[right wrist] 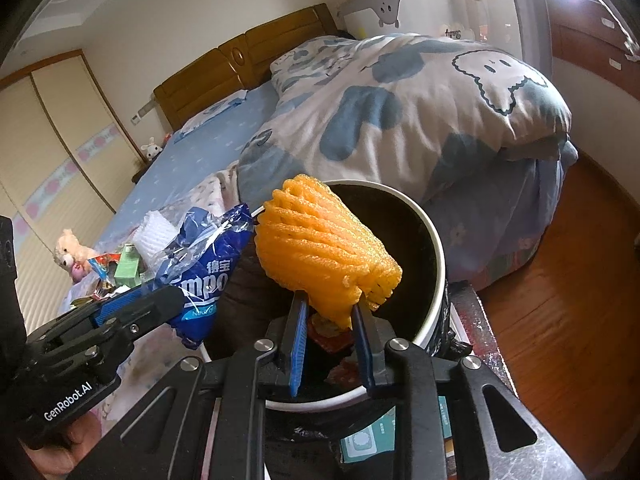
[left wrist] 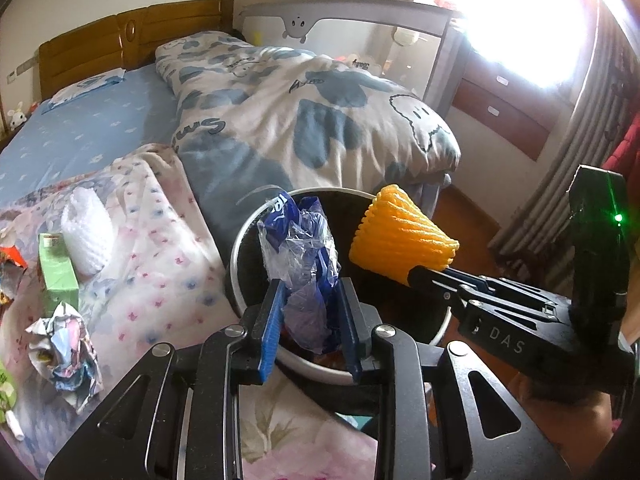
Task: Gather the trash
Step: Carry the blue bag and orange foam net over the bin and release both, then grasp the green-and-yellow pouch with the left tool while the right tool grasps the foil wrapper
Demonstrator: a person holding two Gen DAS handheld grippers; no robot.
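Left wrist view: the left claw (left wrist: 310, 312) is clenched on a crumpled blue wrapper (left wrist: 298, 248), and it holds it right over the mouth of the bin (left wrist: 240, 248). The right claw (left wrist: 416, 272) comes in from the side, pinching an orange foam net (left wrist: 400, 236) above the bin's far half. More trash waits on the bed (left wrist: 160, 272): a green box (left wrist: 58, 272), a white foam net (left wrist: 86, 236) and a crumpled paper (left wrist: 66, 344), all well apart from the bin.

Right wrist view: the right claw (right wrist: 330, 316) grips the foam net (right wrist: 324, 244) by its lower end, the bulk standing up over the dark opening. The bin (right wrist: 438, 264) sits right below, some scraps already at its bottom. The left claw (right wrist: 176, 300) holds the wrapper (right wrist: 204, 272) at the bin's left rim, part of it looking outside the edge.

To drop well, the wrapper probably wants a nudge inward first, since light film can cling to a pad or drift onto the bed. The foam net looks springy and light; releasing it low and centred should keep it from bouncing off the rim. Opening one claw at a time would avoid the two pieces tangling.
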